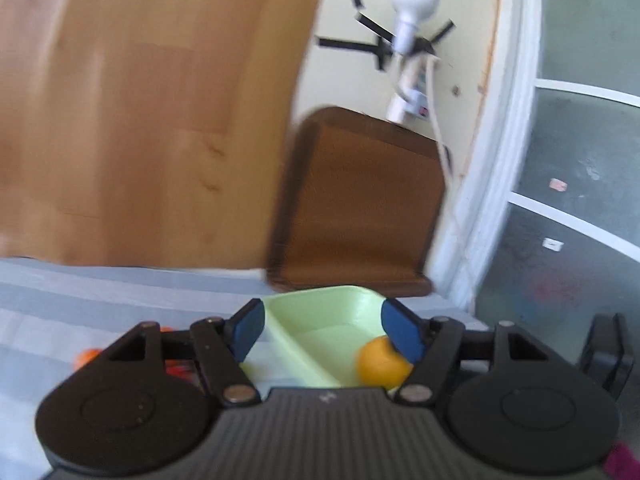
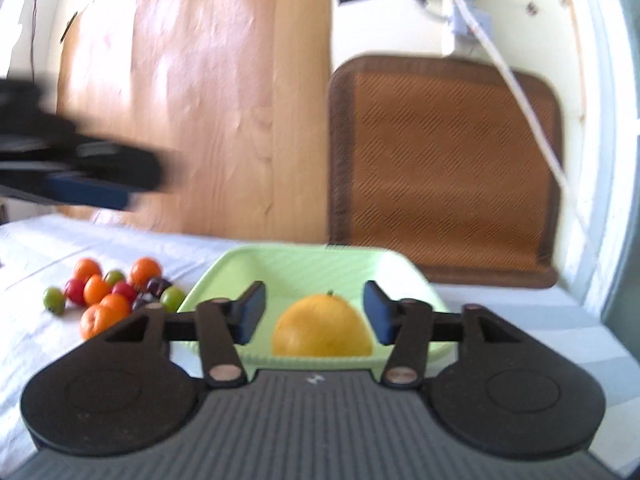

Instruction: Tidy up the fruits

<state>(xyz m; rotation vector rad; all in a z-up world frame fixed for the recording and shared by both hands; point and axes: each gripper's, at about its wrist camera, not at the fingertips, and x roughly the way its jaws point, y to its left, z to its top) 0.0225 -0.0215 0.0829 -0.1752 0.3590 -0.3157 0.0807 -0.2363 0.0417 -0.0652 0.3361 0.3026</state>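
Observation:
A pale green divided tray (image 1: 320, 300) (image 2: 304, 258) lies on the striped cloth. A yellow-orange fruit (image 1: 380, 362) (image 2: 322, 328) sits in its right compartment. My left gripper (image 1: 322, 332) is open and empty above the tray, its right finger just over the fruit. My right gripper (image 2: 314, 316) is open, its fingers either side of the fruit, not touching it. A pile of small orange, red, green and dark fruits (image 2: 106, 292) lies on the cloth left of the tray; bits of it show in the left wrist view (image 1: 88, 356). The left gripper (image 2: 80, 184) appears blurred at the right wrist view's left.
A tall wooden board (image 2: 200, 120) and a brown woven mat (image 2: 440, 168) lean against the wall behind the tray. A white cable (image 2: 520, 92) hangs over the mat. A glass door (image 1: 580, 160) is at the right.

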